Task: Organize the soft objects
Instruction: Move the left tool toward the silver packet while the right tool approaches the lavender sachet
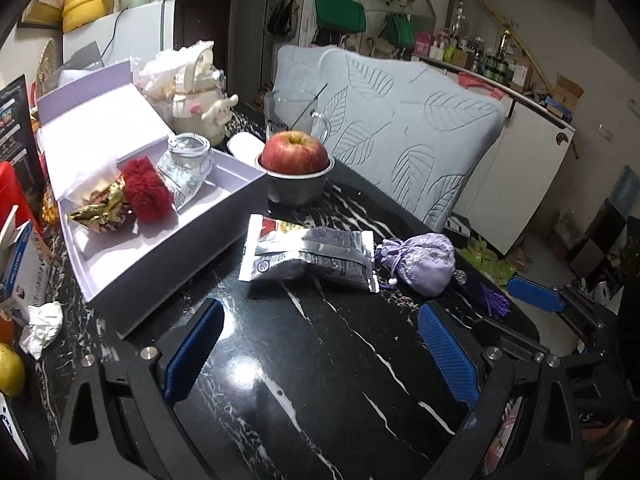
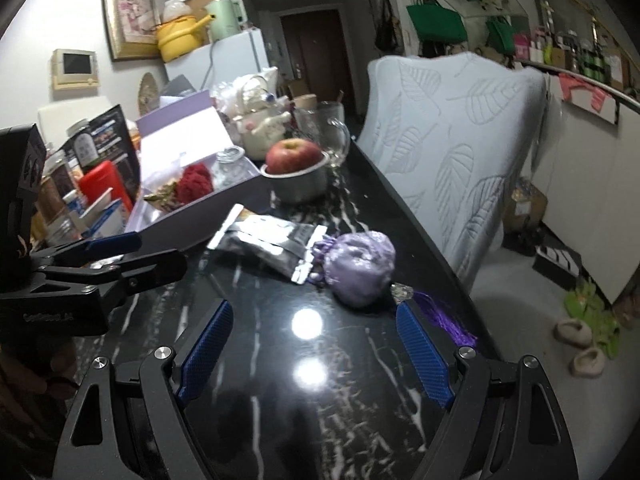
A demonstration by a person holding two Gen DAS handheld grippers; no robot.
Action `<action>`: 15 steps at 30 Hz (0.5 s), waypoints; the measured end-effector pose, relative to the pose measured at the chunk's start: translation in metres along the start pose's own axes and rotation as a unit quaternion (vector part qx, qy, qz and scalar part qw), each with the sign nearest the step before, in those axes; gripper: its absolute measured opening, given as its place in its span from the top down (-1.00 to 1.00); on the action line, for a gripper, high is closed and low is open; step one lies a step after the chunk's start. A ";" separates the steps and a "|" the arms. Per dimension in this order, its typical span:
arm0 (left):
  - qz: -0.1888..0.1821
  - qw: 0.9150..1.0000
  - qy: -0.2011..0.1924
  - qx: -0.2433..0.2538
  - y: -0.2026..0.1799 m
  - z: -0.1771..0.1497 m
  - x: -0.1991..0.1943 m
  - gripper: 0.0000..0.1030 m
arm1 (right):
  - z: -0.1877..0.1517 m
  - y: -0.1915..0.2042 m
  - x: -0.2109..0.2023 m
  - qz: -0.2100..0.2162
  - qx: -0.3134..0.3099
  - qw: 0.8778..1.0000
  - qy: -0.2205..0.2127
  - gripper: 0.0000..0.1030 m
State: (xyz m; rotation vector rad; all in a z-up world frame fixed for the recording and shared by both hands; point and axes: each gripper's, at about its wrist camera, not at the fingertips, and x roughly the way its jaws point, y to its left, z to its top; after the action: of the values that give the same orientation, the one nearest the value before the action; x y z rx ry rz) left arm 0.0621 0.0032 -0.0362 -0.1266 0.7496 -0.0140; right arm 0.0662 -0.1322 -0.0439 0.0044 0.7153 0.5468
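Observation:
A silver snack packet (image 1: 308, 254) (image 2: 268, 244) lies on the black marble table (image 1: 320, 380). A lilac drawstring pouch (image 1: 420, 262) (image 2: 360, 264) sits touching its right end, and the pouch's purple tassel (image 2: 444, 316) trails toward the table edge. To the left, an open lavender box (image 1: 160, 248) (image 2: 208, 204) holds a red fluffy item (image 1: 146, 190), crumpled gold foil (image 1: 100, 208), a silver packet and a glass jar (image 1: 188, 152). My left gripper (image 1: 320, 344) (image 2: 148, 252) is open and empty, short of the packet. My right gripper (image 2: 316, 344) is open and empty, just short of the pouch.
Behind the packet stands an apple (image 1: 294, 150) in a metal cup (image 1: 296, 188). A leaf-patterned chair back (image 1: 408, 136) rises along the table's right edge. Crumpled tissue (image 1: 44, 324), a lemon (image 1: 10, 368), cartons, a cream kettle (image 1: 200, 96) and a glass mug (image 2: 328, 132) crowd the left and far side.

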 end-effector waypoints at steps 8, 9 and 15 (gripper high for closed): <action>0.006 0.999 0.025 -0.021 0.008 0.010 0.031 -0.93 | 0.010 -0.022 0.035 -0.004 0.017 0.999 0.027 -0.73; 0.008 0.999 0.024 -0.021 0.009 0.012 0.033 -0.93 | 0.013 -0.024 0.040 -0.006 0.016 0.999 0.029 -0.74; 0.018 0.999 0.018 -0.022 0.016 0.025 0.046 -0.93 | 0.026 -0.029 0.071 0.006 0.017 0.999 0.047 -0.90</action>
State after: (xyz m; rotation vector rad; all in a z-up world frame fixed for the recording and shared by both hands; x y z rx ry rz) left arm 0.1122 0.0187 -0.0516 -0.1557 0.7883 0.0350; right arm 0.1398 -0.1186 -0.0738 0.0141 0.8161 0.5488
